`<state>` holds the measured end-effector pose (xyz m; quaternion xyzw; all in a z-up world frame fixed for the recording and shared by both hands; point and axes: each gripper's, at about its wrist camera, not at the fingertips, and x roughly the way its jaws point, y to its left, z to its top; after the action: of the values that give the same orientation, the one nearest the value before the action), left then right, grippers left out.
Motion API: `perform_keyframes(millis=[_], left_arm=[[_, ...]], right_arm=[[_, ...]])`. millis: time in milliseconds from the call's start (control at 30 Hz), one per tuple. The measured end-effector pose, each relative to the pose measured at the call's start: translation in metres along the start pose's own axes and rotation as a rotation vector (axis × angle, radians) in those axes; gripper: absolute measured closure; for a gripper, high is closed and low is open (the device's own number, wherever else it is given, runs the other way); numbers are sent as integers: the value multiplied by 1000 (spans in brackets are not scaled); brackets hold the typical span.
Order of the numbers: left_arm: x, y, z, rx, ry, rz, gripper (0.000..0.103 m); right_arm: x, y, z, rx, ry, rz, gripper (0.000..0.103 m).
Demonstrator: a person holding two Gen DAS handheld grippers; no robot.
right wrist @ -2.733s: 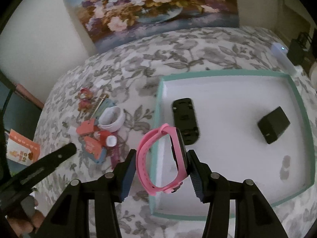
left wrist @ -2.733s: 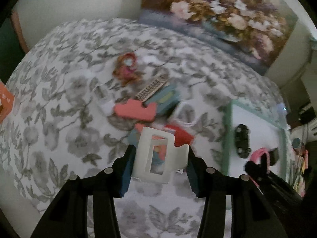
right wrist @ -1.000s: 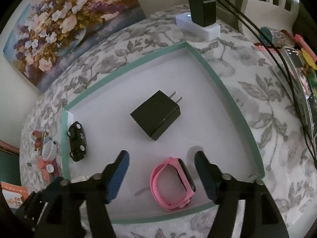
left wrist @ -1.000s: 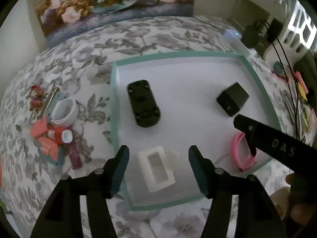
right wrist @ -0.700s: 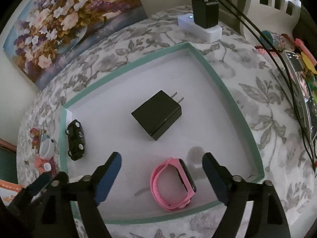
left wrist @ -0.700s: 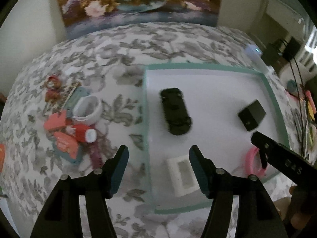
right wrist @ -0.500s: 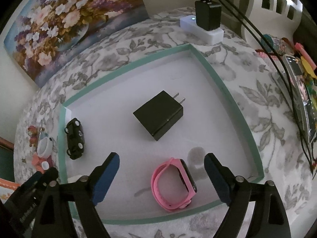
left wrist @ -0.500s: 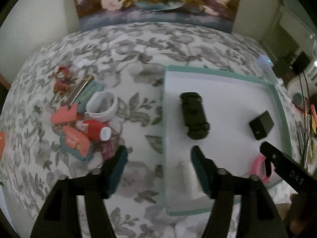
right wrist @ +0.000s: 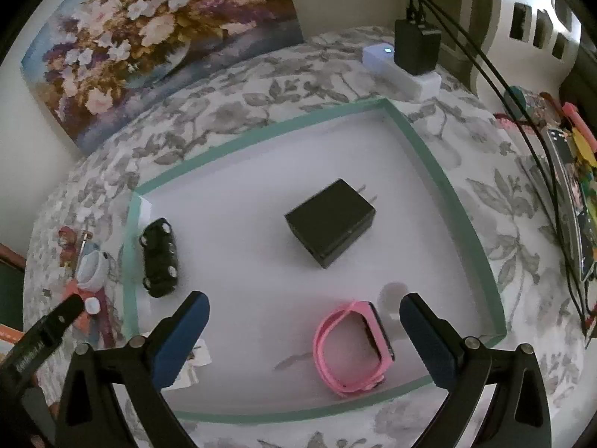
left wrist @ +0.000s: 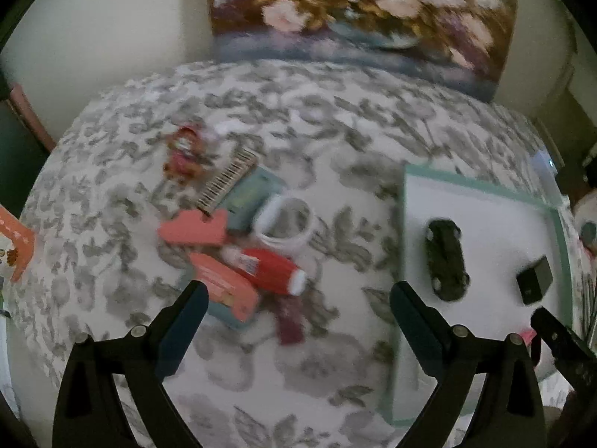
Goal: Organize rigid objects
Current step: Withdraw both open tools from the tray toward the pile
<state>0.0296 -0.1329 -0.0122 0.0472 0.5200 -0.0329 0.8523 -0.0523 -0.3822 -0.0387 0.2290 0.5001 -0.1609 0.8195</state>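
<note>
Partly done: inside the teal-rimmed tray (right wrist: 453,201), ahead of the empty, wide-apart right gripper (right wrist: 304,321), lie a glossy toy car (right wrist: 158,263), a matte boxy charger (right wrist: 330,222) and a rubbery pink watch (right wrist: 352,347) between the tips. Left gripper (left wrist: 298,304) just spread, holding nothing; ahead, unsorted: white ring (left wrist: 285,222), red tube (left wrist: 266,268), coral cards (left wrist: 192,229), ridged comb (left wrist: 227,181).

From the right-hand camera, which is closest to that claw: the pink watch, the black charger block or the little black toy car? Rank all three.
1. Pink watch: lies in the tray between the open right claw tips, nearest.
2. Black charger block: mid-tray, straight ahead.
3. Toy car: by the tray's left edge. It and the charger are fairly close to call.
</note>
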Motion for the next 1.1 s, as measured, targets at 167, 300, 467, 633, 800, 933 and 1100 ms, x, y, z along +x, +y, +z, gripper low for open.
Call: perform_keyframes(millis=[167, 300, 467, 633, 800, 933, 1100], left_arm=[[-13, 33, 12, -58, -72, 30, 5], [-20, 59, 20, -81, -89, 51, 5], [-23, 88, 23, -110, -74, 76, 5], [-23, 123, 22, -166, -60, 94, 5], [-18, 151, 21, -223, -37, 109, 5], [-8, 165, 20, -248, -11, 105, 5], [7, 170, 19, -257, 20, 92, 5]], right_arm=[[-13, 20, 0, -21, -59, 35, 0], [-17, 46, -3, -67, -80, 70, 0], [-15, 80, -11, -135, -65, 104, 0], [-10, 120, -22, -218, -52, 138, 0], [-3, 162, -34, -297, -36, 176, 0], [7, 191, -41, -341, -17, 197, 0], [22, 216, -50, -371, 16, 210, 0]])
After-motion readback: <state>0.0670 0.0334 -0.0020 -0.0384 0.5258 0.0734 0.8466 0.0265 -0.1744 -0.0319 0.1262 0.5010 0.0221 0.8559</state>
